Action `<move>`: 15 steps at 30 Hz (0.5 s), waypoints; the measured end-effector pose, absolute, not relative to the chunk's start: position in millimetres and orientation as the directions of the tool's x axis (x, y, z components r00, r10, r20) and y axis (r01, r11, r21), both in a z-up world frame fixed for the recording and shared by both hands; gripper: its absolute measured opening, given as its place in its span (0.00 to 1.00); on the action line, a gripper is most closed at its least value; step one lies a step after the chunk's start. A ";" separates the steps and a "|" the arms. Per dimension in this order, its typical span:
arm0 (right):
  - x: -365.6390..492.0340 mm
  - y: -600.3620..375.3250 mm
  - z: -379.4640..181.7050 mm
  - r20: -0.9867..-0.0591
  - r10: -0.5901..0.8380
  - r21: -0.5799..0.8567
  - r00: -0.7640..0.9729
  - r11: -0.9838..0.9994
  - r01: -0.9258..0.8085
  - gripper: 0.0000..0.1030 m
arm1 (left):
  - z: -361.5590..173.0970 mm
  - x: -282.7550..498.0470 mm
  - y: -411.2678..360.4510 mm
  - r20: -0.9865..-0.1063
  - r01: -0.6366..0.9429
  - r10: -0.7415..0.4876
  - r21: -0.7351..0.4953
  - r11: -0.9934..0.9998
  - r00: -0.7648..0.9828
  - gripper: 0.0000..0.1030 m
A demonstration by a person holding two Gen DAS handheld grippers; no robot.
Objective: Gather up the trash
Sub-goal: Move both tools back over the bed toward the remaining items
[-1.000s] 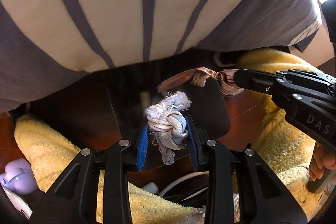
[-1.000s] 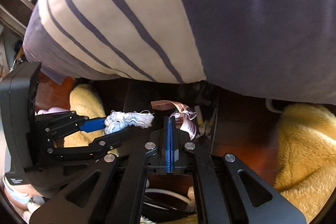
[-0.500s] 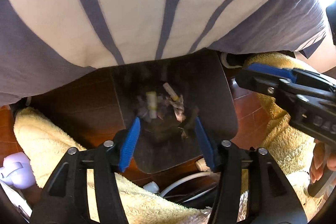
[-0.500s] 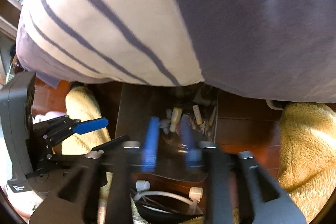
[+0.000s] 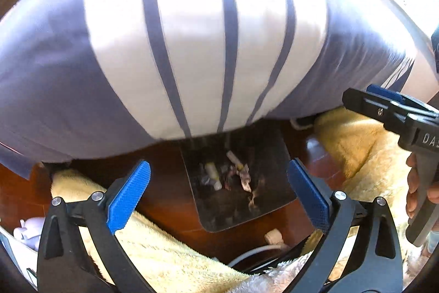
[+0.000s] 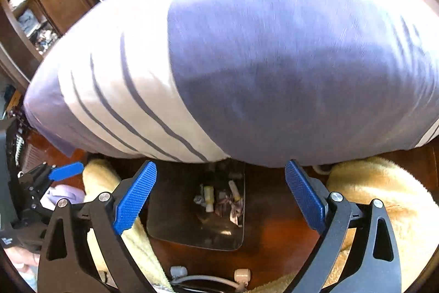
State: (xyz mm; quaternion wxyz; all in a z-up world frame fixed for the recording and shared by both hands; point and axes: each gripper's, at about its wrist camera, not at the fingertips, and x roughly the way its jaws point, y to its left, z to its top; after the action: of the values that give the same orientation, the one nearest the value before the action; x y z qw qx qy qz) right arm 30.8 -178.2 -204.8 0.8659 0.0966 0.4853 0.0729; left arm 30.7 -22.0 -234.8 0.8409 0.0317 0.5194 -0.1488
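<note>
With both tools spread wide and empty, reads as a drop just made. Overhead, filling most of either view, bulges a striped quilt (image 5: 192, 45), draped off the bed edge and shading the floor beneath. Lower down, spreads a yellow fleecy blanket (image 5: 170, 251) on both sides over the red-brown floor (image 6: 274, 232), leaving a bare strip between. On that strip sits a dark bin (image 5: 260, 208), mouth up, presumably put there to catch the scraps. Inside lies the trash (image 5: 227, 177): a few pale stubs and crumpled bits of ribbon and cloth, heaped toward the far wall. Left tool (image 5: 219, 194) hangs above the bin, jaws having just opened, nothing between them, trash showing in the gap well below. Right tool (image 6: 221, 195) likewise, jaws just opened, bare, trash down in the bin between and beyond its pads.
</note>
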 end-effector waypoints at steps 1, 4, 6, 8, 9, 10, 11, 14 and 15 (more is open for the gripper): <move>29.1 -178.6 -198.2 -0.817 0.222 0.239 0.531 0.970 -0.039 0.92 | -226.7 28.4 -23.4 -0.874 0.283 -0.218 -0.098 0.954 0.435 0.92; 23.9 -178.1 -173.8 -0.785 0.224 0.234 0.578 0.970 -0.058 0.92 | -205.3 26.9 -20.4 -0.844 0.285 -0.222 -0.087 0.955 0.488 0.92; 23.6 -178.9 -156.5 -0.762 0.221 0.224 0.608 0.972 -0.073 0.92 | -190.0 29.1 -19.5 -0.824 0.284 -0.224 -0.080 0.956 0.521 0.92; 25.7 -179.1 -140.3 -0.739 0.211 0.204 0.640 0.975 -0.087 0.93 | -177.8 30.7 -17.9 -0.808 0.284 -0.226 -0.076 0.956 0.545 0.92; 26.9 -180.0 -133.3 -0.728 0.206 0.194 0.654 0.977 -0.091 0.93 | -170.2 32.9 -17.2 -0.797 0.285 -0.226 -0.071 0.956 0.560 0.92; 27.6 -180.6 -131.9 -0.721 0.203 0.189 0.662 0.978 -0.093 0.93 | -164.8 36.1 -16.6 -0.788 0.284 -0.224 -0.065 0.957 0.573 0.92; 30.9 -181.1 -125.1 -0.711 0.199 0.182 0.674 0.978 -0.097 0.93 | -157.9 39.9 -15.7 -0.779 0.280 -0.219 -0.057 0.958 0.588 0.92; 40.9 -181.9 -112.7 -0.694 0.188 0.164 0.696 0.981 -0.101 0.93 | -142.6 50.1 -11.9 -0.759 0.269 -0.212 -0.051 0.962 0.615 0.92; 44.4 -182.4 -109.7 -0.690 0.187 0.161 0.700 0.981 -0.104 0.93 | -137.5 55.0 -10.4 -0.752 0.266 -0.210 -0.048 0.963 0.625 0.92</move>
State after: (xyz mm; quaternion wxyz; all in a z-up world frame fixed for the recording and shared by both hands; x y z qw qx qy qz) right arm 44.4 -182.4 -109.7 0.9202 0.0548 0.3794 0.0792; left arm 55.0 -10.4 -137.5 0.9006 0.0337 0.4126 -0.1323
